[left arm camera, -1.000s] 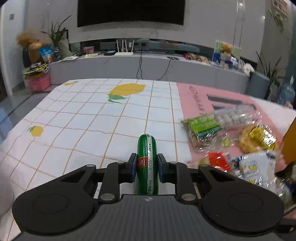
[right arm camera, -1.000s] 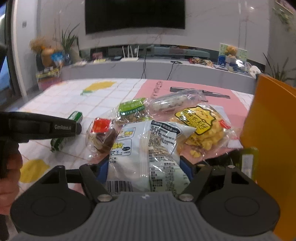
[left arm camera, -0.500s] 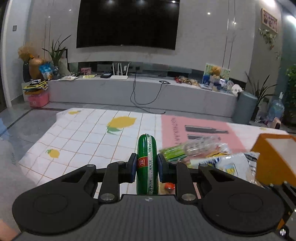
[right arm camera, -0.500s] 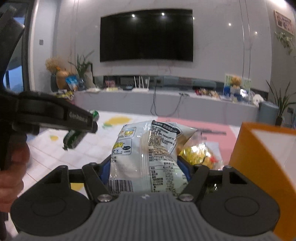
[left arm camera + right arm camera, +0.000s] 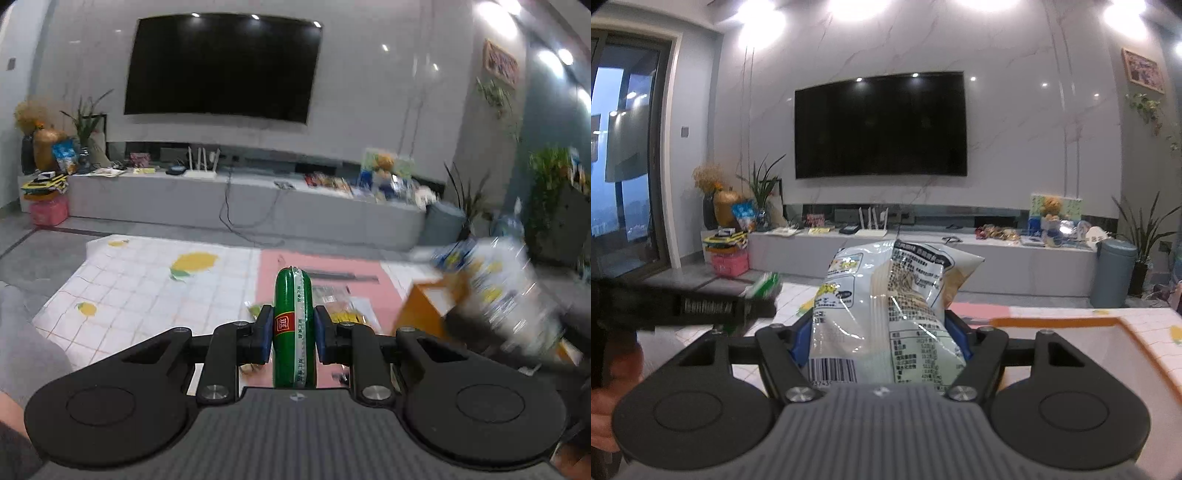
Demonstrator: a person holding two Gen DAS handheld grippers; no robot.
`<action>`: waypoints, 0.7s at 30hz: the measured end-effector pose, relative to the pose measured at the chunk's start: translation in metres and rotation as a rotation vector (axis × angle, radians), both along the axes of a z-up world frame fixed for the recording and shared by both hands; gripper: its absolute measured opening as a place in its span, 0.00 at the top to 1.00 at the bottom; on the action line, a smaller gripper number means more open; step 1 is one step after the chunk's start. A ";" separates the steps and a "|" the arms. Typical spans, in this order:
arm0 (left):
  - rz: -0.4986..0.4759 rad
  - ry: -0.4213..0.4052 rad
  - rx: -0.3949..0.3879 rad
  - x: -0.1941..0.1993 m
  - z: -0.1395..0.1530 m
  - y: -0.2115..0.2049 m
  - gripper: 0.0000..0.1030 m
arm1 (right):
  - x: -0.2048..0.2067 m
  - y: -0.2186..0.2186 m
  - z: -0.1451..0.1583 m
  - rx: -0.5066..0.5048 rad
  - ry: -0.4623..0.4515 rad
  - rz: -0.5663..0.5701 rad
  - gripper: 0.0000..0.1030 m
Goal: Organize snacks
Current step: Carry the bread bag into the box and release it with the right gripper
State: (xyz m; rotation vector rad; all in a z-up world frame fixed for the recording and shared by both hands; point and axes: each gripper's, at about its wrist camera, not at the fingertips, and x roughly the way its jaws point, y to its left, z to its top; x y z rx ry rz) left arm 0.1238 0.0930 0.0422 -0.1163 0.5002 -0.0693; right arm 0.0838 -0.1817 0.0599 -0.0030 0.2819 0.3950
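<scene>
My left gripper is shut on a green sausage stick and holds it high above the mat. My right gripper is shut on a pale snack bag with a barcode, also lifted. That bag shows blurred at the right of the left wrist view, above an orange box. The box's orange rim and white inside lie right of the bag in the right wrist view. The left gripper shows blurred at the left of the right wrist view. Several snack packets lie on the pink mat, half hidden behind my left fingers.
A tiled mat with lemon prints covers the floor, with a pink mat beside it. A long grey TV bench and a wall TV stand behind. A grey bin and plants are at the right.
Both grippers have risen well above the mat with their loads. The right gripper with the bag has moved over the orange box; the mat and snacks now look farther below.
</scene>
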 end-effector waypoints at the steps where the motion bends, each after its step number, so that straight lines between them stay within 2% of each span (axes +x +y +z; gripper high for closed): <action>1: -0.005 0.000 0.010 0.000 -0.003 -0.006 0.76 | -0.004 -0.012 0.002 0.002 -0.003 -0.001 0.34; 4: -0.032 -0.002 -0.021 -0.002 -0.011 -0.019 0.76 | -0.013 -0.044 0.003 -0.017 -0.021 -0.030 0.34; 7: -0.057 0.041 -0.086 0.006 -0.024 -0.030 0.76 | -0.012 -0.079 -0.004 0.006 0.008 -0.062 0.34; 13: -0.087 0.102 -0.257 0.012 -0.050 -0.033 0.76 | 0.017 -0.134 -0.029 0.093 0.177 -0.100 0.34; 21: -0.147 0.152 -0.330 0.011 -0.070 -0.051 0.76 | 0.053 -0.137 -0.066 0.077 0.405 -0.075 0.34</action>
